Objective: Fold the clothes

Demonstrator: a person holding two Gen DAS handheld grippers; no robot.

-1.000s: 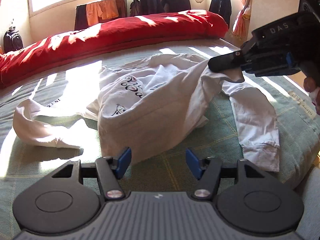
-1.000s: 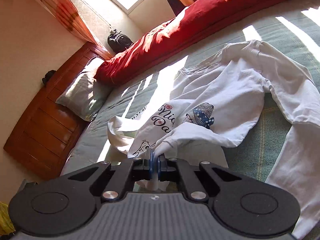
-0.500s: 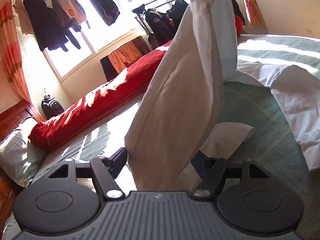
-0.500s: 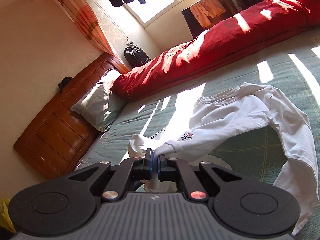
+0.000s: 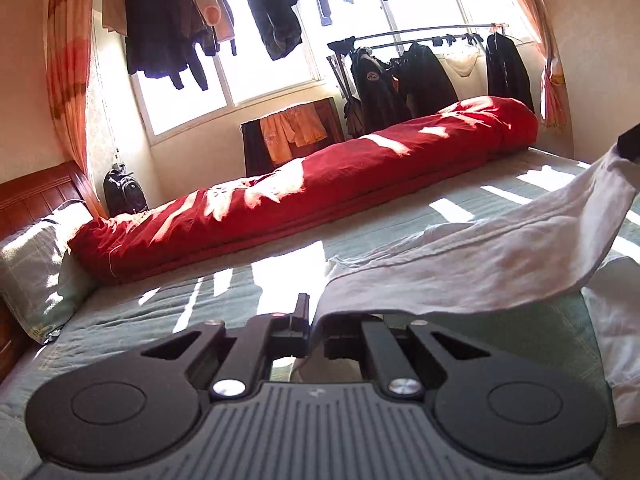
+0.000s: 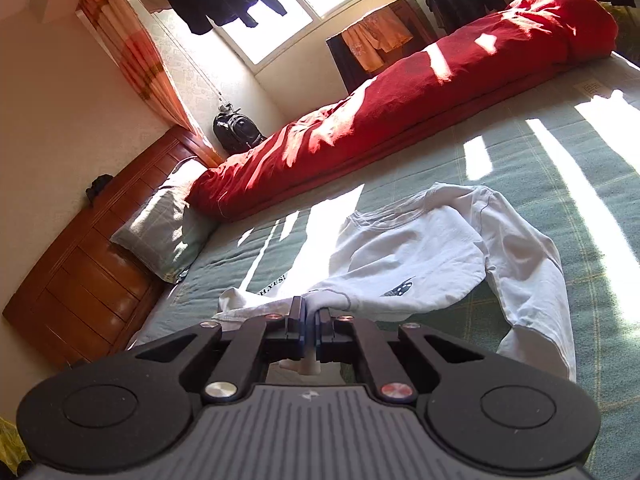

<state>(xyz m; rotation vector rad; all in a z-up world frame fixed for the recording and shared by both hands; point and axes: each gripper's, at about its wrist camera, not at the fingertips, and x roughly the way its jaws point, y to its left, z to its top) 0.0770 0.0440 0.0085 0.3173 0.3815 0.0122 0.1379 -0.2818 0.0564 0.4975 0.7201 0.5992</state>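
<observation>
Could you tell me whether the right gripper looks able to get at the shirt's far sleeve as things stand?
Probably not yet: the right gripper is shut on the white shirt, so it is occupied, though nothing lies over the sleeve.

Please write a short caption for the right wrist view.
Right gripper shut on white shirt over green bedspread.

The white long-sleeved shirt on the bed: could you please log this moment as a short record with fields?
garment: white long-sleeved shirt, printed, crumpled, partly lifted
surface: green checked bedspread
left gripper: shut on a shirt edge
right gripper: shut on a shirt edge
span between grips: cloth hangs slack, off the bed
fold state: not yet folded
background: red duvet rolled along the bed's far side
</observation>
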